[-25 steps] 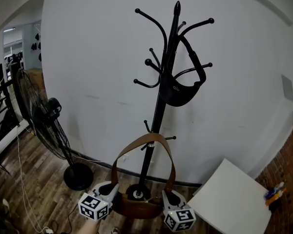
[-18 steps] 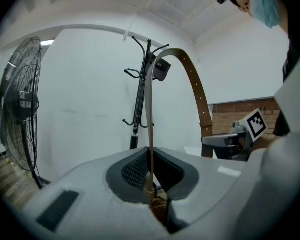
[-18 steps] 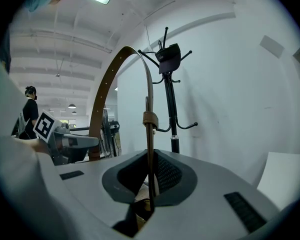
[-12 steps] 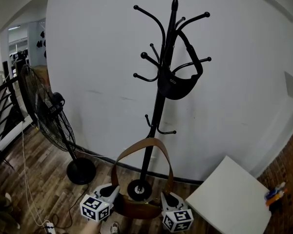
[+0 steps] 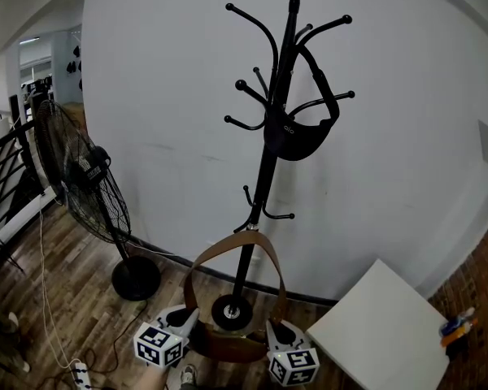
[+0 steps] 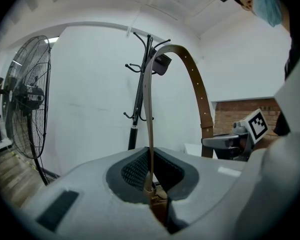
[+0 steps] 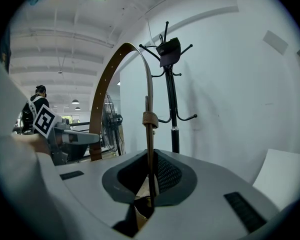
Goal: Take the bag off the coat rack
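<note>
Head view: left gripper (image 5: pixel 185 318) and right gripper (image 5: pixel 278 329) each squeeze the brown bag (image 5: pixel 228 346) — its strap (image 5: pixel 211 250) loops up in front of the coat rack (image 5: pixel 267 169).

The brown bag (image 5: pixel 228 349) is held low, just in front of the base of the coat rack (image 5: pixel 270 161). It's clamped at either end by the left gripper (image 5: pixel 187 319) and right gripper (image 5: pixel 275 328), with its long strap (image 5: pixel 197 262) arched upright above it. The rack is black and upright with curved hooks, and the strap looks clear of them, though its top is seen overlapping the pole, so hard to be sure tbh.
</note>
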A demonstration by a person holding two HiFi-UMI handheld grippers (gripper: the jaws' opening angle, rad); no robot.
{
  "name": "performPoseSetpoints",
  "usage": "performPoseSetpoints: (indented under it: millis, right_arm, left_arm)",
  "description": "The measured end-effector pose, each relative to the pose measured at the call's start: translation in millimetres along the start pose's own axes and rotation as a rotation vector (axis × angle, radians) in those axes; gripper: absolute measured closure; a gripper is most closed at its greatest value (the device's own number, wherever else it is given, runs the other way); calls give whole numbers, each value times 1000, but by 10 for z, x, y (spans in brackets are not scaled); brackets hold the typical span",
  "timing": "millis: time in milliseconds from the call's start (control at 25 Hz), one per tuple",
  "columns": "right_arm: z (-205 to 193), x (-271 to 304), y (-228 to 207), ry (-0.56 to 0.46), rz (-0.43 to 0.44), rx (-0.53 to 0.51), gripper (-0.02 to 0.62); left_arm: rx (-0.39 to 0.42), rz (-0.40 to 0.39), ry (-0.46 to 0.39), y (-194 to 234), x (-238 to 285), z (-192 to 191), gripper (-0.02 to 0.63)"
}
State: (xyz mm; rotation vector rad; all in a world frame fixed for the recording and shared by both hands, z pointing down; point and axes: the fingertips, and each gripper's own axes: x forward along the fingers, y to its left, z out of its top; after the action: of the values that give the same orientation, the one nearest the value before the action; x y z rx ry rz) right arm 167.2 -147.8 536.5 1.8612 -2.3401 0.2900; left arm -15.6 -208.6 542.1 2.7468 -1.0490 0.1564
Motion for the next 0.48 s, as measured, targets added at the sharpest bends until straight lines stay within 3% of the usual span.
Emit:
performPoseSetpoints:
  millis: [480]
  right_arm:
    - [3,40,-8,-2,6,-2,571]
  left_arm:
    - [-2,9,-5,24,7,5,588]
